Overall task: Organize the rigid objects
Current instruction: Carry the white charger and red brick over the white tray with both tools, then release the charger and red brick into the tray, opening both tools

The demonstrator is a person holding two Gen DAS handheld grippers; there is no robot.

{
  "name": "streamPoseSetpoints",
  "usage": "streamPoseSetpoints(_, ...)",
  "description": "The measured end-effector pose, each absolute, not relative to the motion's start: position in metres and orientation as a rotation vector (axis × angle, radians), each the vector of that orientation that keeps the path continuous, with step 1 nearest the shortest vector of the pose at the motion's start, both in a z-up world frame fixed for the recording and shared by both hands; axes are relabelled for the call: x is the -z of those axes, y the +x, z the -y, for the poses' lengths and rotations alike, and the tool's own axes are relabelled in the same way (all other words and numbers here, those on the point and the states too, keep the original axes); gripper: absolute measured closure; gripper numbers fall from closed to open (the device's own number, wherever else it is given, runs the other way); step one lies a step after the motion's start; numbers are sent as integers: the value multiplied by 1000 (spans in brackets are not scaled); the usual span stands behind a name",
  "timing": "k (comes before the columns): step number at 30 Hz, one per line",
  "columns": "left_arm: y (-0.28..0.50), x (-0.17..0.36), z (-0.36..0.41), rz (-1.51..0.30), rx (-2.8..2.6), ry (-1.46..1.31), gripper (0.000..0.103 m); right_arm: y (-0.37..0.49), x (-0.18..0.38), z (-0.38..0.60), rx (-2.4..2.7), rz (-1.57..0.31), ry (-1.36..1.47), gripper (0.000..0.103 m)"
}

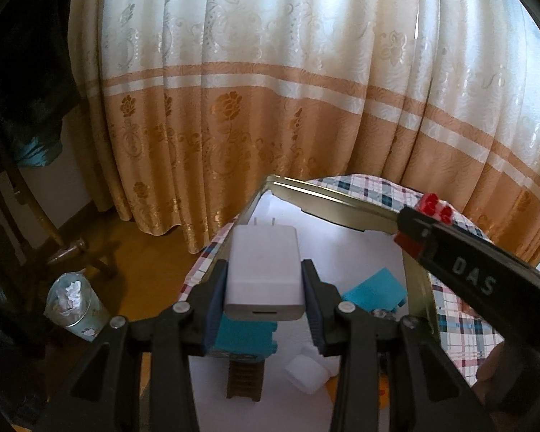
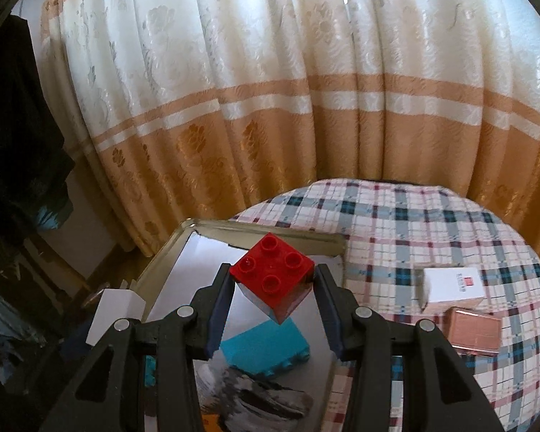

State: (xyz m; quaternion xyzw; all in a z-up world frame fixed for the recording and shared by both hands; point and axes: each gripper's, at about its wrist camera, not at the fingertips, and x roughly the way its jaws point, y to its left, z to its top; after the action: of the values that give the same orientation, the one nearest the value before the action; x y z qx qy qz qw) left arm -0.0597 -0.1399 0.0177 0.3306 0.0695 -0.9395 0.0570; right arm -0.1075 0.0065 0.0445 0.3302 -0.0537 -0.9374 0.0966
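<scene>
the white charger (image 1: 263, 273) was held clamped between the fingers (image 1: 217, 298) of the left gripper (image 1: 264, 318), prongs pointing forward, above the metal tray (image 1: 336, 199). the red brick (image 2: 274, 276) was pinched corner-wise between the fingers (image 2: 327, 300) of the right gripper (image 2: 274, 318), tilted, also above the tray; in the left wrist view the right gripper (image 1: 414, 234) was seen at the tray's right wall

the step in hand was judged to be the placing of both items into the tray. each was best lowered over bare white lining, away from the turquoise blocks (image 2: 266, 349) already lying there, and the fingers parted only once the item was resting on the floor of the tray. the brick, gripped on its corners, was judged liable to twist as it was released, so a low, slow release was called for. the two grippers were near each other, and one was better set down at a time

the charger was smooth, matte, rounded plastic; the brick was glossy, hard, with four round studs. the tray was thin shiny metal with a raised rim, lined with white sheet. the bench was covered with a checked cloth (image 2: 414, 223), on which a white box (image 2: 450, 288) and a copper-coloured box (image 2: 473, 331) lay touching. a patterned curtain (image 2: 270, 90) hung behind
</scene>
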Motion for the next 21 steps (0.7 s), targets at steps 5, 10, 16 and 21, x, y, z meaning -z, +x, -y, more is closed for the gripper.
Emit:
streamPoseSetpoints(5,-62,-15,145,-205,2826,1013,64,-116,-38,0,2741,170,1043,55)
streamPoseSetpoints(10,-63,-10,148,-204,2809,1038,64,-120,-32,10,2704,156,1081,55)
streamPoseSetpoints(16,-65,-7,147,-188,2794,1052,64,-124,-25,11,2671,177,1127,55)
streamPoseSetpoints(21,-65,-6,147,-174,2786,1053,64,-125,-24,12,2653,183,1140,55)
